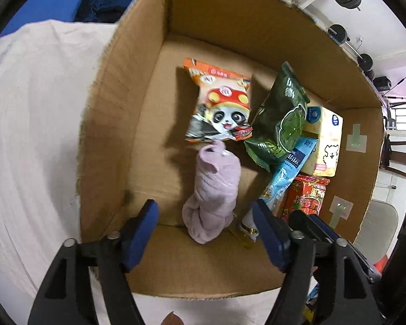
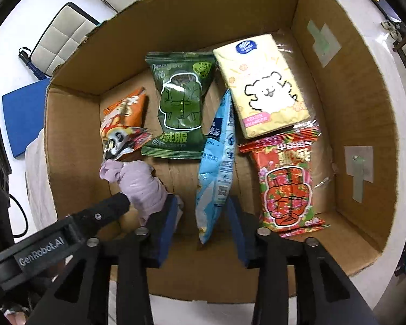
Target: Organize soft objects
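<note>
A cardboard box (image 1: 149,86) holds several soft packs. A rolled lilac cloth (image 1: 213,187) lies on the box floor, between and just beyond the pads of my left gripper (image 1: 205,233), which is open over it. An orange panda snack bag (image 1: 219,103) lies beyond it. My right gripper (image 2: 201,222) is open, its pads on either side of a light blue pouch (image 2: 219,168) standing on edge. The lilac cloth (image 2: 140,184) and the left gripper's finger (image 2: 105,211) show at the left of the right wrist view.
In the box also lie a green snack bag (image 2: 181,108), a yellow tissue pack (image 2: 262,86) and a red snack bag (image 2: 287,181). The box wall (image 2: 365,108) rises on the right. A white sheet (image 1: 35,135) lies left of the box.
</note>
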### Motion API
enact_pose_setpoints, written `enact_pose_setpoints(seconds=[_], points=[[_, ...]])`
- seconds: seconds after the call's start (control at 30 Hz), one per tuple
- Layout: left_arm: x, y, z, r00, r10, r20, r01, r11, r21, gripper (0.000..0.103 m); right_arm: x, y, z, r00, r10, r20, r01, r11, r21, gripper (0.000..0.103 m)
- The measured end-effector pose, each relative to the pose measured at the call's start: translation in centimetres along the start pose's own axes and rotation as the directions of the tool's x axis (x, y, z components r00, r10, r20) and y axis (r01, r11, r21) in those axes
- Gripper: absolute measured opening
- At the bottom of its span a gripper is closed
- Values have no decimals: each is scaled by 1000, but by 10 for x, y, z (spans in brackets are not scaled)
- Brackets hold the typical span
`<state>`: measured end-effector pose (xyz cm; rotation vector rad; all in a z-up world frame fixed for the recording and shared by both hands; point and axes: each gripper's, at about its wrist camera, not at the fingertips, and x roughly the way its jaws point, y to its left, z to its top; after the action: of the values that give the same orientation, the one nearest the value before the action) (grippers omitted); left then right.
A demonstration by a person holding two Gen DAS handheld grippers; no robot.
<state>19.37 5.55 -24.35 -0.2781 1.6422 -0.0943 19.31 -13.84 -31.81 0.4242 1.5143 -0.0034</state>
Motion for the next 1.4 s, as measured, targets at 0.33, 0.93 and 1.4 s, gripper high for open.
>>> enact_pose_setpoints(seconds=[0.33,0.93,1.4], points=[[-33,0,-20,989,78,126,-85,995,51,97,-30,3,-8,989,-126,81,135,983,-123,70],[-57,-17,-59,953,132,273,-160,984,83,103,-82,-19,-34,950,-239,200,276,943,-186,103],[-128,-42,-124,890,166,425,-232,966,110,103,-153,-21,-77,941,-182,286,238,955,-175,103]])
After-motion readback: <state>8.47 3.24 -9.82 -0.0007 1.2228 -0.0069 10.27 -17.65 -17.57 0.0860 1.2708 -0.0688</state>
